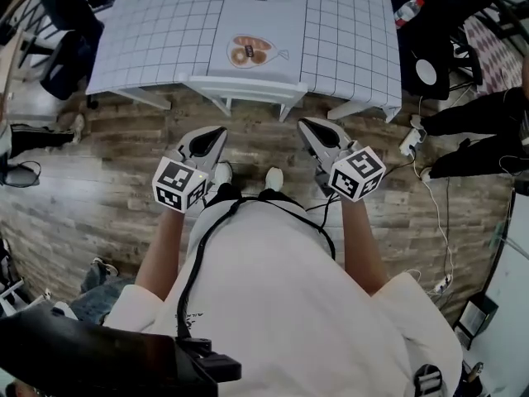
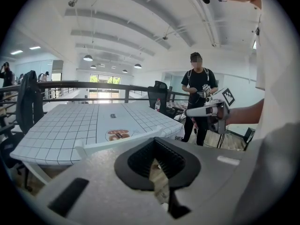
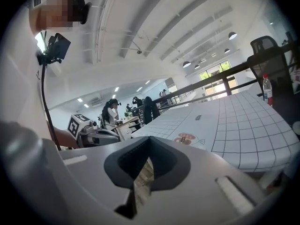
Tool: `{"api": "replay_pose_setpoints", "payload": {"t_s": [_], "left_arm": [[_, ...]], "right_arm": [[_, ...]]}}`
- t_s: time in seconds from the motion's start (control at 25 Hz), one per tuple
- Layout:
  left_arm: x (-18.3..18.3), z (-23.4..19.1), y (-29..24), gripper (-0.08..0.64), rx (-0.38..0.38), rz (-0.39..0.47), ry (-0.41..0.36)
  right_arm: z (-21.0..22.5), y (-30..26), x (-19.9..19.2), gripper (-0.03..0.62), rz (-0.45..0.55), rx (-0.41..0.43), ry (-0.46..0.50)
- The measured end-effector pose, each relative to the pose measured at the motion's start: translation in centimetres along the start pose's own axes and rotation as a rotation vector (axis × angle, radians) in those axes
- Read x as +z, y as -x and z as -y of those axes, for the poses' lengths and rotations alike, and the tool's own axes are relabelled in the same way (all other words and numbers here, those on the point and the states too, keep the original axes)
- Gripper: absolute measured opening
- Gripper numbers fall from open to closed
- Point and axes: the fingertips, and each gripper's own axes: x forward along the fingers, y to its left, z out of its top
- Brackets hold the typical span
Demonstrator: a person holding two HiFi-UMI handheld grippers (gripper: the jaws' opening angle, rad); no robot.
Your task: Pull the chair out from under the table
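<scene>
**deskjockey:** so where's the chair right now, and what does it even look like?

**me:** Plain white chair [image 1: 240, 88], tucked right in under the table [image 1: 149, 31]. From my head view all I get is the top rail of the backrest, poking out just past the near edge. There's a short white leg below each end of it, going down to the wood floor [image 1: 99, 188]. The seat is hidden under the table. The table has a white cloth [image 1: 347, 40] with a dark grid on it, and a little food print [image 1: 250, 50] sits right above the chair's rail.

**deskjockey:** and your hands? got hold of it?

**me:** Nope, not touching it. My left hand-held gripper [image 1: 220, 132] and right hand-held gripper [image 1: 302, 124] are both in front of the chair, one toward each end of the rail. They're near it but apart from it. Both have their jaws pressed together with nothing between them. In the left gripper view the rail shows as a white bar beyond the closed jaws, with the gridded tabletop behind it. My shoes [image 1: 273, 178] are on the floor between the two grippers.
</scene>
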Motion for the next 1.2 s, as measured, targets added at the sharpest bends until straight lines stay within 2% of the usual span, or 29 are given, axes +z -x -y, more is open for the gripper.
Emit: {"api": "replay_pose_setpoints", "payload": {"t_s": [0.08,0.28,0.52,0.72,0.92,1.2], "left_arm": [[-0.2,-1.1,0.1,0.008,-0.012,-0.020,-0.029],[-1.9,-5.0,0.2,0.008,-0.045,-0.116,-0.172],[-2.0,-10.3,-1.1,0.008,-0.067,-0.189,-0.312],[-2.0,-14.0,-3.5,0.028,-0.081,-0.260,-0.461],[-2.5,-16.5,-5.8,0.038,-0.099,-0.329,-0.573],[-3.8,-18.2,-8.0,0.080,-0.138,-0.439,-0.749]], "right_arm": [[0.2,-0.6,-0.2,0.005,-0.012,-0.036,0.016],[1.5,-2.9,-0.6,0.005,-0.080,-0.127,0.108],[4.3,-5.7,-1.2,0.005,-0.216,-0.208,0.247],[6.3,-7.7,-1.9,0.006,-0.350,-0.232,0.391],[7.8,-9.2,-2.6,0.010,-0.429,-0.228,0.450],[9.6,-10.7,-4.0,0.062,-0.533,-0.197,0.514]]}}
